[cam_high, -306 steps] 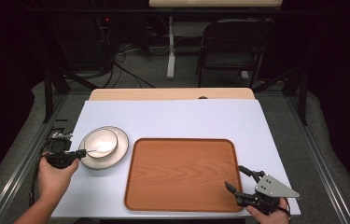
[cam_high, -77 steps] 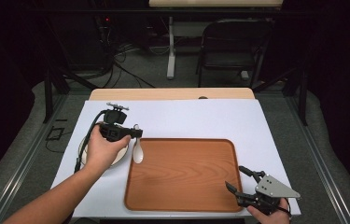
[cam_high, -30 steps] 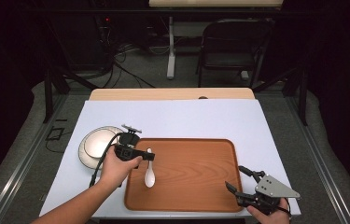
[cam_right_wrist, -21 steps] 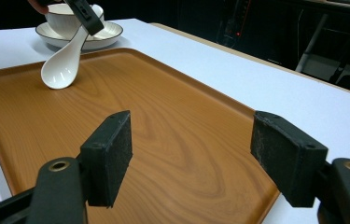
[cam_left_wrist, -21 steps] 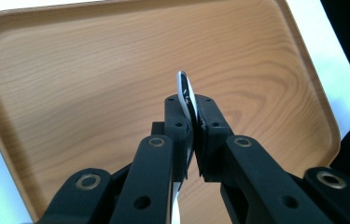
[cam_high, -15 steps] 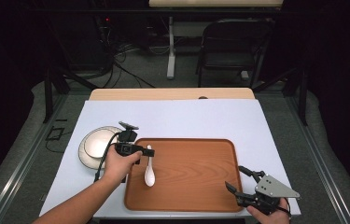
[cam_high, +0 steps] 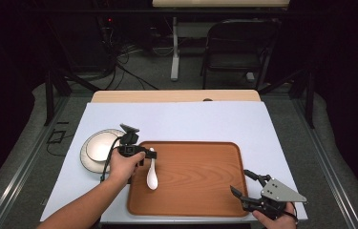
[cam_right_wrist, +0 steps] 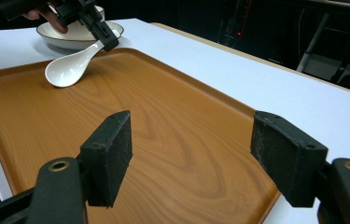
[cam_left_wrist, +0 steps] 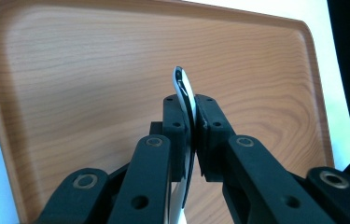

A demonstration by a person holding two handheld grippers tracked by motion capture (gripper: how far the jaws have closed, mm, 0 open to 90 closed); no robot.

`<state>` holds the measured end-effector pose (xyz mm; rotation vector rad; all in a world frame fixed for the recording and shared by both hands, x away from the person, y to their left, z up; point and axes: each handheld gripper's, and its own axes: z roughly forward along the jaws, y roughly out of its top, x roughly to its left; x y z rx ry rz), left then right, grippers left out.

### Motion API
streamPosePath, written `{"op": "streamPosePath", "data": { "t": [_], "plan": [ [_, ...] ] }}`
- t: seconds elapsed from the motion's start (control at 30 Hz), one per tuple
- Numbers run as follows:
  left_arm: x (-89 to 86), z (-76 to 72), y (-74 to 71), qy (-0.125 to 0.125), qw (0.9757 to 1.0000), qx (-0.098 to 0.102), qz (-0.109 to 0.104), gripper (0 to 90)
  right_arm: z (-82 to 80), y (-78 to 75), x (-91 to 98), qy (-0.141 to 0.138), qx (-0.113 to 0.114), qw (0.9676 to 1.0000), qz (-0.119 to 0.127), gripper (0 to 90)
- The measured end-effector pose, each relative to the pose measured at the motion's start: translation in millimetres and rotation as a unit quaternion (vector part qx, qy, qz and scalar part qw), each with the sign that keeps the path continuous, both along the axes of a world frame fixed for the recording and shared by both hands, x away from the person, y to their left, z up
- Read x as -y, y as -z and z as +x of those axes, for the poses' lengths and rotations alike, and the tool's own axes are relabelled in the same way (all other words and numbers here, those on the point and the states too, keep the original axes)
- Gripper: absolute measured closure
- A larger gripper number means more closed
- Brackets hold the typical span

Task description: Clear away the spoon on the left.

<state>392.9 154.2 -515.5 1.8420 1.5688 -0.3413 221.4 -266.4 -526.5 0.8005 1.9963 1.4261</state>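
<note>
A white ceramic spoon (cam_high: 152, 175) hangs over the left part of the brown wooden tray (cam_high: 195, 186), bowl end toward the person. My left gripper (cam_high: 148, 153) is shut on its handle. In the left gripper view the handle (cam_left_wrist: 185, 93) stands edge-on between the pads (cam_left_wrist: 176, 122), with the tray (cam_left_wrist: 93, 70) below. The right gripper view shows the spoon (cam_right_wrist: 67, 70) low at the tray's far left; I cannot tell whether it touches. My right gripper (cam_high: 245, 185) stands open at the tray's near right corner, its pads (cam_right_wrist: 109, 154) wide apart with nothing between them.
A white bowl on a plate (cam_high: 98, 149) sits on the white table (cam_high: 191, 119) just left of the tray, close behind the left hand. The bowl (cam_right_wrist: 77, 35) also shows beyond the spoon. A chair and cables stand on the floor past the table.
My left gripper has carried the spoon from the bowl rightward onto the tray's left side, and over the last second nudged it slightly toward the person. The right gripper has stayed still.
</note>
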Motion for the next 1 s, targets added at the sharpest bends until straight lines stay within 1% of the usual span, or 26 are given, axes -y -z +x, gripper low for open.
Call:
{"op": "streamPosePath", "data": {
  "t": [0.1,0.23,0.37,0.5,0.63,0.7,0.8,0.87,1.0],
  "plan": [
    [-0.4,1.2,1.5,-0.006,1.0000,-0.005,-0.002,82.7,0.0,0.0,0.1,0.000,0.000,1.0000,0.000,29.0],
    [-2.5,3.0,0.8,-0.016,0.9999,-0.001,-0.005,80.6,-0.2,-0.1,0.5,0.000,0.000,1.0000,0.001,29.0],
    [-4.4,4.3,2.5,-0.022,0.9998,-0.004,-0.003,80.2,-0.2,-0.1,0.7,0.000,0.000,1.0000,0.001,29.0],
    [-6.1,4.9,4.8,-0.027,0.9996,-0.002,0.007,77.7,-0.2,-0.2,0.7,0.000,0.001,1.0000,0.001,29.1],
    [-8.6,4.8,6.1,-0.025,0.9995,-0.001,0.020,75.8,-0.3,-0.1,0.9,0.001,0.000,1.0000,0.001,29.0],
    [-8.7,4.7,6.0,-0.029,0.9993,-0.003,0.021,75.1,-0.2,-0.2,1.1,0.001,0.001,1.0000,0.001,29.0],
    [-9.6,4.9,4.5,-0.025,0.9992,0.000,0.031,73.8,-0.2,-0.2,1.1,0.001,0.001,1.0000,0.001,29.0],
    [-9.1,4.6,4.2,-0.026,0.9990,0.003,0.035,72.1,-0.2,-0.3,1.2,0.001,0.001,1.0000,0.001,29.0],
    [-10.1,4.2,3.0,-0.020,0.9990,0.005,0.040,70.8,-0.4,-0.3,1.2,0.001,0.000,1.0000,0.001,29.0]
  ]
}}
